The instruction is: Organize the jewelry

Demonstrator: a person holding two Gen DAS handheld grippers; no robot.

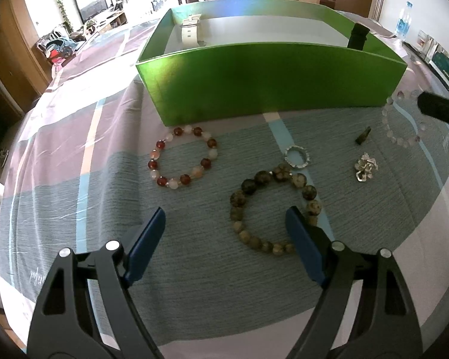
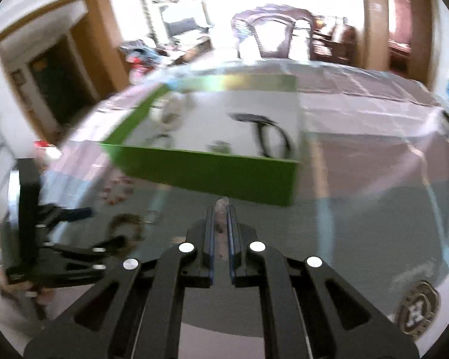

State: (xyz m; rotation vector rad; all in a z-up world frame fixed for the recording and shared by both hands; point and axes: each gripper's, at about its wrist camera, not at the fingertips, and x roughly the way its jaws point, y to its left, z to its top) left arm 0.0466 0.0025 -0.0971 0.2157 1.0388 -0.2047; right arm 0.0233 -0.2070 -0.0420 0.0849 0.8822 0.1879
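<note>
**Right tongs clamped on clear beads, left tongs wide**

The right tongs (image 2: 221,209) are pinched together on a pale clear bracelet (image 2: 221,214), with the green box (image 2: 206,173) just beyond. The left tongs (image 1: 226,220) stand wide apart, holding nothing, over the checked counter (image 1: 74,155). A brown bracelet (image 1: 274,209) lies between their tips; a red bracelet (image 1: 182,157), ring (image 1: 297,157) and charm (image 1: 365,167) lie beyond.

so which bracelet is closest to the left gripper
The brown bracelet: the left gripper hangs open right over it. The red-and-white one lies farther off by the green box.
</note>
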